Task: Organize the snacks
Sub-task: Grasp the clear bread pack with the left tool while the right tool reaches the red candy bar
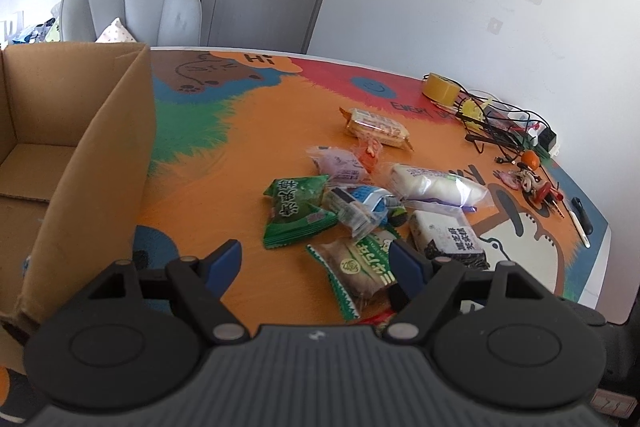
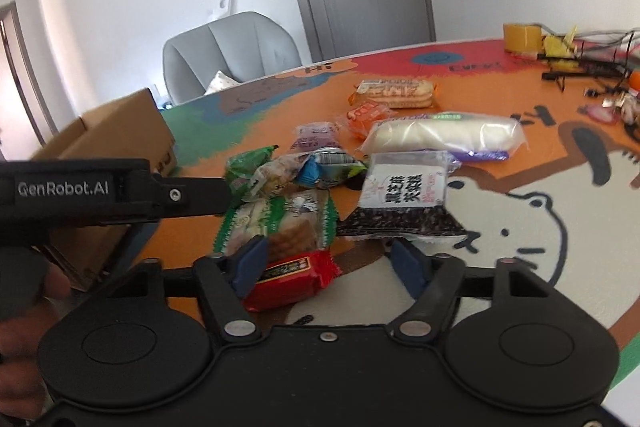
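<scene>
Several wrapped snacks lie in a pile on the colourful table mat [image 1: 248,155]. My left gripper [image 1: 316,261] is open just above a green-and-white biscuit pack [image 1: 356,267], with a green packet [image 1: 294,211] beyond it. An open cardboard box [image 1: 80,147] stands at the left. My right gripper [image 2: 328,263] is open over a red packet [image 2: 292,279], with the biscuit pack [image 2: 280,223] and a black sesame pack [image 2: 404,199] just ahead. The left gripper's body [image 2: 120,191] shows at the left in the right wrist view.
A long white bread roll pack [image 1: 436,185], a cracker pack [image 1: 378,127] and a purple pack [image 1: 340,163] lie further back. A tape roll [image 1: 440,87], cables [image 1: 496,131] and small trinkets [image 1: 532,179] sit at the far right. A grey chair [image 1: 132,3] stands behind the table.
</scene>
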A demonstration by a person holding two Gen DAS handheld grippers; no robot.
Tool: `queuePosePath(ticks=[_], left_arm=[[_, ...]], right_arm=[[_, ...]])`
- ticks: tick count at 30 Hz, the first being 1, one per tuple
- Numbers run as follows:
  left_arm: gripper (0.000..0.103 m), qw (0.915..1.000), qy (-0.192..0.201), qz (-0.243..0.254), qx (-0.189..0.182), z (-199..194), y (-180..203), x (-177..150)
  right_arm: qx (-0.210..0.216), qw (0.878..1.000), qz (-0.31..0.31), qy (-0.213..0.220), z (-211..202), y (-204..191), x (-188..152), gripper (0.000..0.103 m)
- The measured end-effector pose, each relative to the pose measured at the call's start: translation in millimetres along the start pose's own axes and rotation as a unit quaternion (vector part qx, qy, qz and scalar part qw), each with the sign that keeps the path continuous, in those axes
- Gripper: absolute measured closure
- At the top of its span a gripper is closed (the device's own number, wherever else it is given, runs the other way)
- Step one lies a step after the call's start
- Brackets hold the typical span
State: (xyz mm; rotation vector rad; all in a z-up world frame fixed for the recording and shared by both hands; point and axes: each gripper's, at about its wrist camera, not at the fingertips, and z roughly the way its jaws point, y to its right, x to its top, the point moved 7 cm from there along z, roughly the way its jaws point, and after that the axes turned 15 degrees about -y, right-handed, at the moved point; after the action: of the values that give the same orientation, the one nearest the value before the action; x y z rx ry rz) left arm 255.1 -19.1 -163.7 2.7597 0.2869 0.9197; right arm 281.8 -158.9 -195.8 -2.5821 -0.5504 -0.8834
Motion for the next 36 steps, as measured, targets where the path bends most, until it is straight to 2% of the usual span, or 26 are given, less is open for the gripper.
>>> queuePosePath(ticks=[1,3,5,6,7,9,20,22,25,29,31,36], left_arm=[[0.023,1.0,-0.001,0.0,0.0,1,0,0],[0.023,1.0,-0.001,0.001,0.0,2,1,0],[0.023,1.0,-0.004,0.005,-0.001,6,5,1],[0.023,1.0,-0.005,0.008,-0.001,7,7,1],[0.023,0.9999,-0.007,0.01,-0.002,9,9,1],[0.023,0.9998,-0.01,0.015,-0.004,13,14,1],[0.023,0.9986,-0.019,0.049,0.002,32,36,4],[0.023,0.9986,-0.022,0.048,0.004,38,35,6],[0.024,0.9985,-0.025,0.048,-0.003,43,34,8],[0.023,0.9969,-0.034,0.07,-0.012,47,39,5],[0.022,0.9965,-0.039,0.072,-0.017,48,39,4],[0.021,0.9951,-0.042,0.087,-0.021,50,45,1]], right_arm=[[-0.005,1.0,0.003,0.001,-1,3,0,0.053],[-0.011,1.0,0.011,0.001,-3,12,1,0.068],[0.0,1.0,0.026,-0.001,-5,22,1,0.081],[0.001,0.999,0.034,-0.003,-5,28,0,0.093],[0.005,0.999,0.042,-0.004,-6,33,0,0.098],[0.022,0.998,0.055,-0.006,-7,41,-2,0.102],[0.062,0.994,0.088,-0.01,-14,58,-8,0.101],[0.08,0.993,0.081,-0.016,-14,53,-8,0.097],[0.079,0.994,0.07,-0.015,-15,49,-8,0.088],[0.079,0.994,0.074,-0.019,-15,49,-9,0.087],[0.076,0.994,0.074,-0.019,-16,49,-8,0.082],[0.069,0.995,0.074,-0.02,-21,50,-10,0.078]])
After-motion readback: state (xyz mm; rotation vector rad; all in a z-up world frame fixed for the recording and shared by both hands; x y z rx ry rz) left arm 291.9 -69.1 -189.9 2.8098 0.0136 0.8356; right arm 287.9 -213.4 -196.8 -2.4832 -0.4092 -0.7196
